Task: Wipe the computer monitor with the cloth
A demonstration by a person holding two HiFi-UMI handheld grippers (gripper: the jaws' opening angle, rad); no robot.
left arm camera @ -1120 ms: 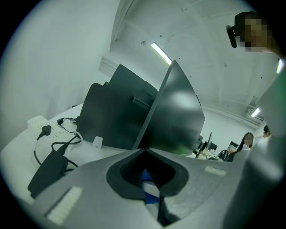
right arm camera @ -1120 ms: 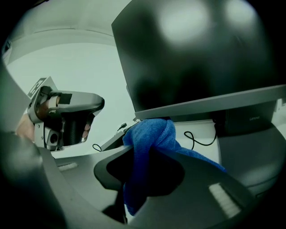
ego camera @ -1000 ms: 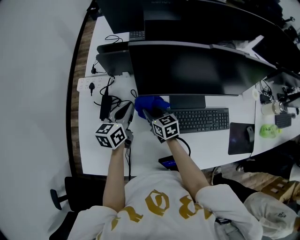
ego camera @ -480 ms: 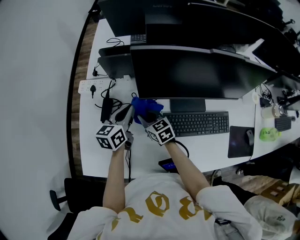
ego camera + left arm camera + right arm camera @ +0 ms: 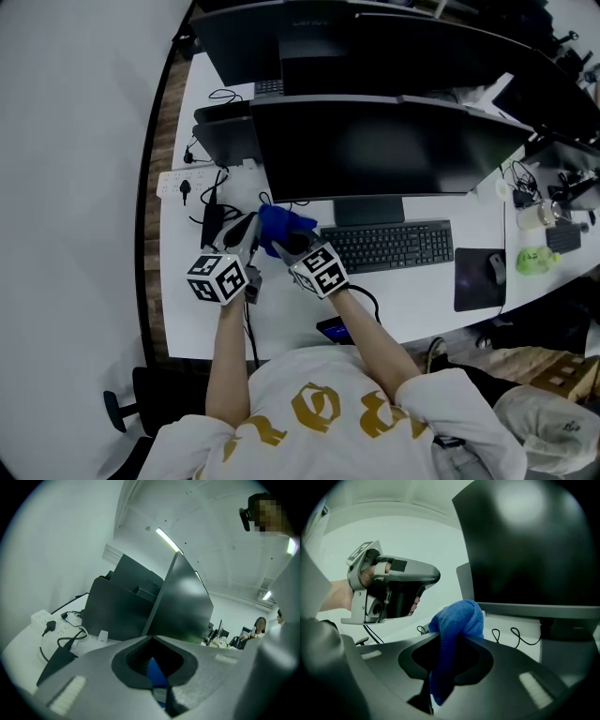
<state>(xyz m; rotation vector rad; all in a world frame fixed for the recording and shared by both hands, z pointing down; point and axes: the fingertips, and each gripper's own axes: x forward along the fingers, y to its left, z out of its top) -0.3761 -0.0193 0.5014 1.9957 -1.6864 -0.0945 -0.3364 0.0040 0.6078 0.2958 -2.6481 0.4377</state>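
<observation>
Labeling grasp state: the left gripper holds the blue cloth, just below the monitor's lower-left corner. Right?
Wrong gripper. The right gripper holds the cloth, with its jaws shut on it, as the right gripper view shows. The rest stands: the cloth is just below the monitor's lower-left corner.

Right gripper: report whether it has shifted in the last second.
Yes. The right gripper, holding the blue cloth, shifted left, away from the monitor stand.

One left gripper, one right gripper, one blue cloth, one mouse pad, one power strip.
</observation>
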